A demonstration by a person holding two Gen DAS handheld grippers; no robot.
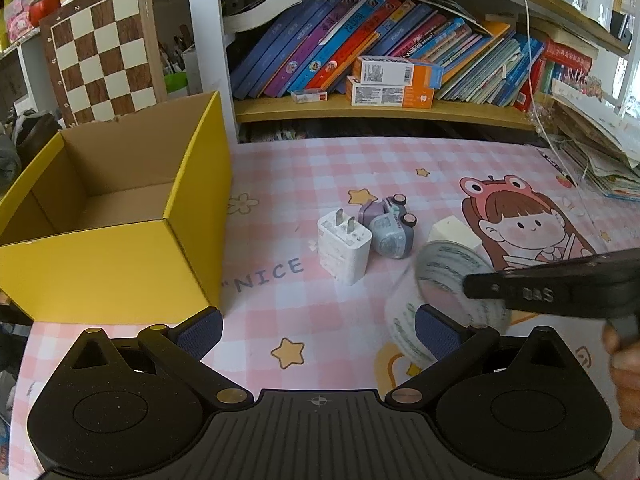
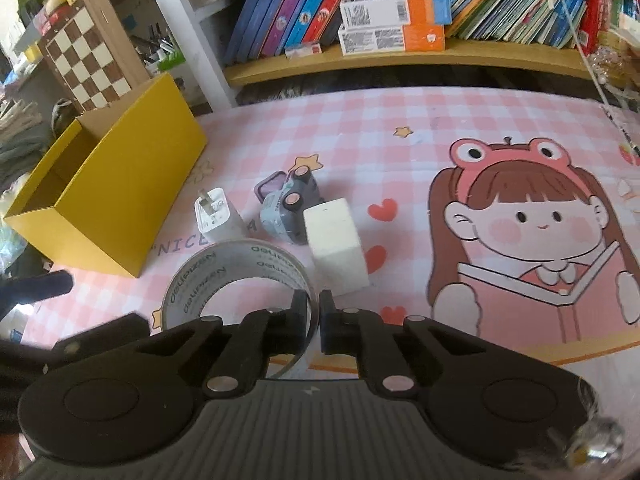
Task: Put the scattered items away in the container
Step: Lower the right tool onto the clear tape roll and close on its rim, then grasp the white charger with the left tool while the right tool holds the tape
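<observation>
- Left wrist view: the left gripper hangs low over the pink checked surface. Its jaws are wide open and hold nothing.
- The yellow box stands just to the left, with its top open so things can drop in. The part of the inside that shows looks bare; the near wall hides the rest.
- A white plug, two small toy cars and a white block sit close together on the surface, outside the box.
- The roll of tape looks blurred here, with the right gripper's black arm across it.
- The mat says "NICE" by the plug. The black arm has letters like "DAS".
- Right wrist view: the right gripper has its jaws nearly closed on the thin wall of the roll of tape, one jaw inside the ring and one outside. That is a good way to hold a ring, because the wall is thin enough to pinch.
- The tape has words printed round it, but they look flipped and I cannot read them for sure.
- The yellow box is well off to the left, so I think the tape must travel over there.
- The white plug, toy cars and white block lie beyond the tape, waiting on the surface.
</observation>
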